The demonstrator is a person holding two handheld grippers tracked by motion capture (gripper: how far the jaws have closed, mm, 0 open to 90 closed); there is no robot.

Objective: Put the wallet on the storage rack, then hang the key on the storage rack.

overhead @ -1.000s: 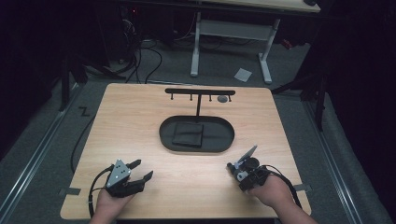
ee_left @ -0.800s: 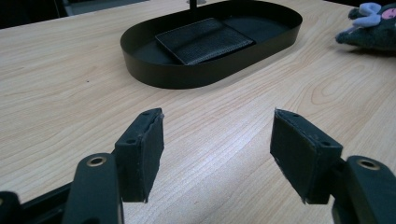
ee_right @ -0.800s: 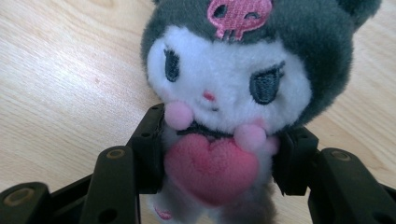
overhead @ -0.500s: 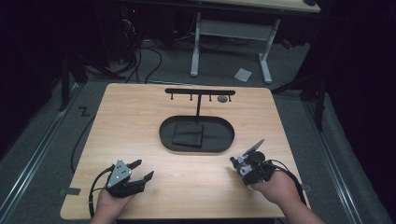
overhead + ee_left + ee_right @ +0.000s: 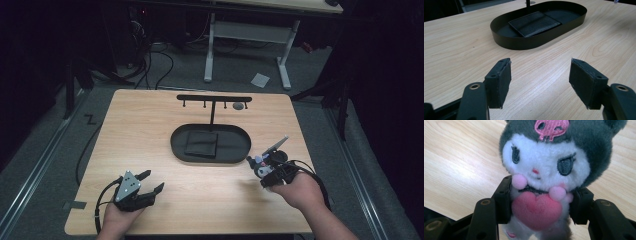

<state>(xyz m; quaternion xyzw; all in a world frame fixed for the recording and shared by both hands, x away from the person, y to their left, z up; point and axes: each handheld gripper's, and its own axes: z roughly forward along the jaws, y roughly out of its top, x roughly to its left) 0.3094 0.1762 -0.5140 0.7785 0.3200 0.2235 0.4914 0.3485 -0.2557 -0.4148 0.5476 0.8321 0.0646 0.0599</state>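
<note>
Wooden table (image 5: 150,145), dim room. Right gripper (image 5: 540,202) pinches a plush toy (image 5: 546,165) between its jaws: dark grey hood, white face, pink skull, pink heart. Left gripper (image 5: 540,77) spread, black tray (image 5: 506,41) ahead.

Colours noted: plush and tray.
Dark grey-and-white plush toy (image 5: 546,170) is showing a pink embroidered skull and pink heart; oval metal tray (image 5: 524,41) is showing matt black.

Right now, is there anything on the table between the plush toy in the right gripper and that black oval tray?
Nothing visible. The right gripper is shut on the plush toy just off the right end of the black oval tray, with bare wood between them. Inside the tray, a dark folded cloth covers its left half; the right half looks free.
</note>
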